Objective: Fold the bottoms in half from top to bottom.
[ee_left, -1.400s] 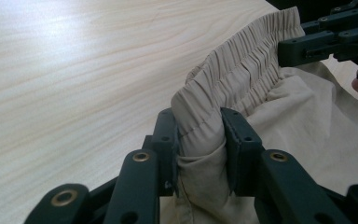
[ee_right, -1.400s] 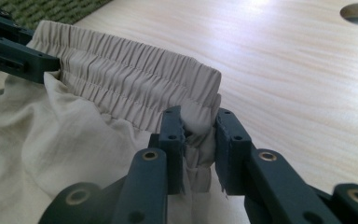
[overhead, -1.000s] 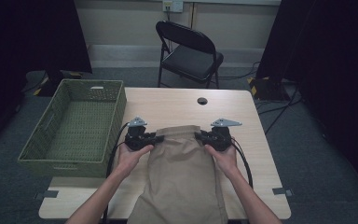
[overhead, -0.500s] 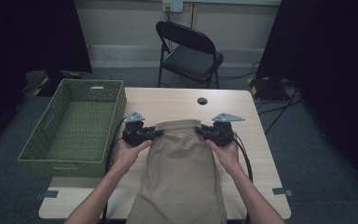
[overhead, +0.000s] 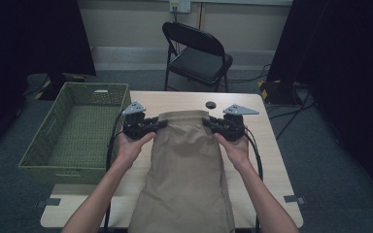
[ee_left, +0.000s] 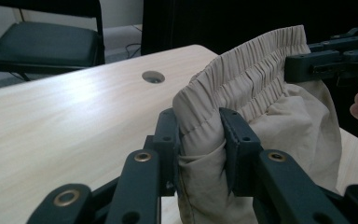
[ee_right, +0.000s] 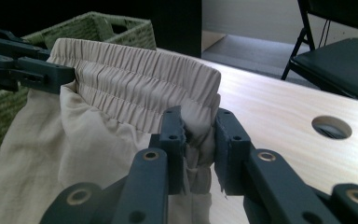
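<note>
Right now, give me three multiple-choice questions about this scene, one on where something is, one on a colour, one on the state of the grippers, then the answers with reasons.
1. Where does the green woven basket sit?
A. on the chair
B. at the table's left edge
C. on the floor by the wall

2. What colour are the elastic-waist fabric trousers?
A. beige
B. navy
C. red

3. How do the left gripper and right gripper stand?
A. both open above the cloth
B. one shut, one open
C. both shut on the waistband

Answers:
1 B, the high view shows the basket on the light wooden table, left side.
2 A, the cloth is tan in every view.
3 C, each gripper's fingers pinch the gathered waistband.
</note>
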